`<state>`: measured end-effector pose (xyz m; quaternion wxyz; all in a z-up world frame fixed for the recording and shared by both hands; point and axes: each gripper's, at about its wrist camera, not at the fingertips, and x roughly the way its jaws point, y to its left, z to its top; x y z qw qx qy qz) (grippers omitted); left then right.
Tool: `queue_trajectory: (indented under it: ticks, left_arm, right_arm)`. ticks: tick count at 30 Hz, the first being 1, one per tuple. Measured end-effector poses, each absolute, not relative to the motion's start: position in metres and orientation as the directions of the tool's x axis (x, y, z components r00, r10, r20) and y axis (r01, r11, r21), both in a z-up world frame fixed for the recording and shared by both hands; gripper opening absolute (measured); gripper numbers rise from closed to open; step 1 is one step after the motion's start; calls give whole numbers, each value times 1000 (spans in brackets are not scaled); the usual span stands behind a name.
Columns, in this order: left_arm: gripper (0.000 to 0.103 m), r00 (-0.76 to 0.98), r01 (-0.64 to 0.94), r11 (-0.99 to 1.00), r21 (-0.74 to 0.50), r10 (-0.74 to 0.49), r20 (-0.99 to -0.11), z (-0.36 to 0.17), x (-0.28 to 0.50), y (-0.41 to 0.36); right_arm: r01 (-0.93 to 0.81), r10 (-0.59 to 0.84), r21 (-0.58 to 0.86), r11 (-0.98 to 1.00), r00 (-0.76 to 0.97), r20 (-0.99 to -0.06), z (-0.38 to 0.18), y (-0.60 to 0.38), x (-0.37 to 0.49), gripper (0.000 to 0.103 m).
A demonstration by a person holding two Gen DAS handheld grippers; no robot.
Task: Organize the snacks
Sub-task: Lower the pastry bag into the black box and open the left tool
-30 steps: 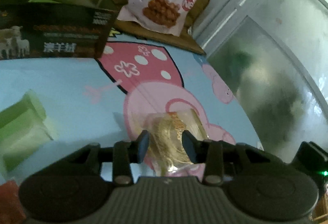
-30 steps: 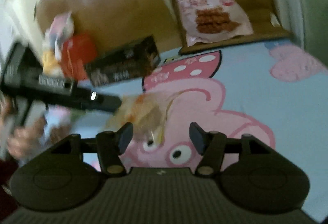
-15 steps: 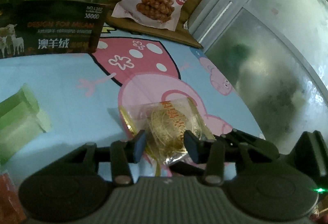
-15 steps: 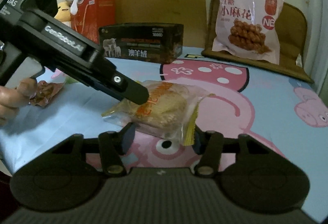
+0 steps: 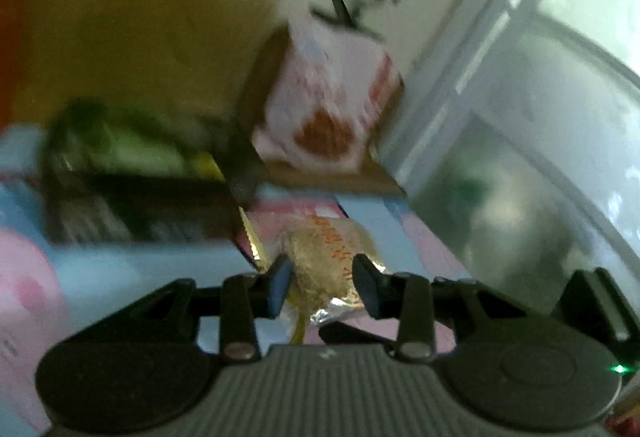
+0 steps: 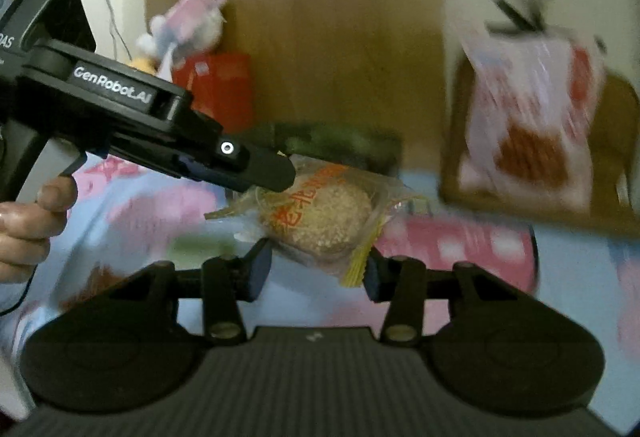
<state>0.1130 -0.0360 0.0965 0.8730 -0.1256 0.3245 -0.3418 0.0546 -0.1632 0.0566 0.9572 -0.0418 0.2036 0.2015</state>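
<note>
pastry packet: between both grippers' fingers, above the table
dark box: behind the packet, left
snack bag: behind, right

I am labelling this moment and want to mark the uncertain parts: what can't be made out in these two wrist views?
- Left wrist view: print on the dark box and the pink snack bag, smeared by motion blur.
- Right wrist view: whether the right gripper presses the wrapped pastry; the wrapper hides one pad.
- Right wrist view: the left gripper's contact with the pastry, hidden by its own finger.

Close wrist views, seemingly sharing pastry.
</note>
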Motion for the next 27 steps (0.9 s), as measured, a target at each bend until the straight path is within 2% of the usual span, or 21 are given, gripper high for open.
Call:
queue_trajectory:
  ticks: [5, 12, 14, 17, 21, 27]
  left_arm:
    - [34, 659, 442, 813, -380, -581, -478, 124, 167, -3]
    - [36, 691, 271, 912, -309, -407, -598, 98, 241, 24]
    - [42, 695, 237, 931, -276, -361, -622, 92, 250, 26]
    - [50, 717, 237, 932, -274, -358, -598, 96, 243, 34]
    - [50, 748, 255, 925, -283, -374, -549, 108, 218, 46]
    - [50, 748, 288, 911, -295, -407, -524, 111, 165, 57]
  right_arm:
    - [-449, 394, -71, 891, 840, -374, 79, -125, 125, 49]
    - [-510, 392, -113, 853, 767, -508, 71, -77, 212, 48]
    - [-519, 386, -139, 843, 766, -514, 68, -66, 220, 48]
    - [-535, 418, -107, 838, 757, -502, 71, -61, 223, 49]
    - [-523, 445, -46, 851, 766, -463, 76, -71, 209, 49]
    - [-461, 455, 87, 883, 798, -395, 78, -109, 169, 49]
